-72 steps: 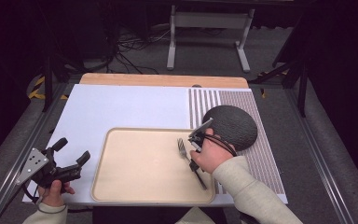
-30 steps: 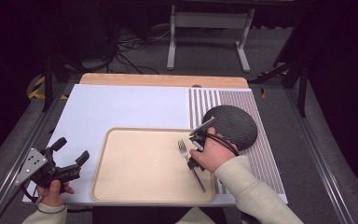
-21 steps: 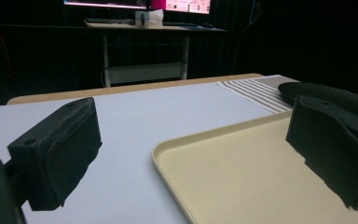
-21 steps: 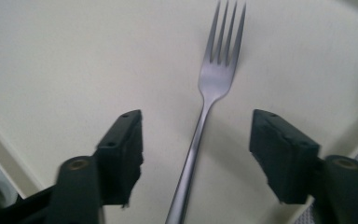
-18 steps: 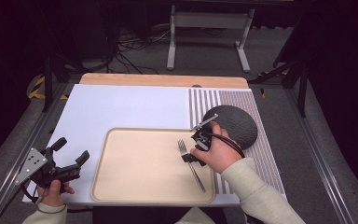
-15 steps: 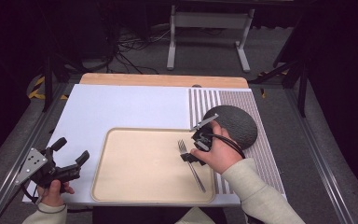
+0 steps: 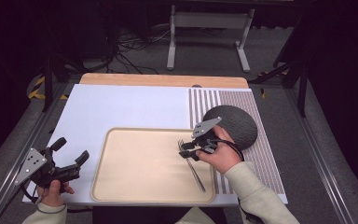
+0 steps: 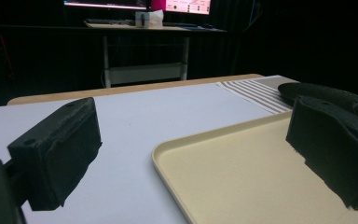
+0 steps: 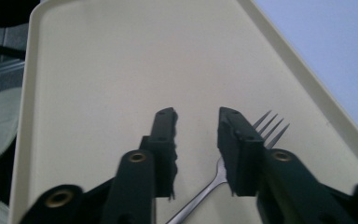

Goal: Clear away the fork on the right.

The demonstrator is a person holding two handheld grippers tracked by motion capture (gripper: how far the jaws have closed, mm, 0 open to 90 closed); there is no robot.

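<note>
the white table is bright from light above, and the room behind is very dark. close up, the black jaws look blurry, with soft shadows.

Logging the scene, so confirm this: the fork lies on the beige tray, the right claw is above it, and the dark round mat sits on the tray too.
One thing is wrong: the mat is not on the tray. The high view shows it on the striped cloth to the tray's right. The fork does lie on the tray, with the right claw above it.
</note>
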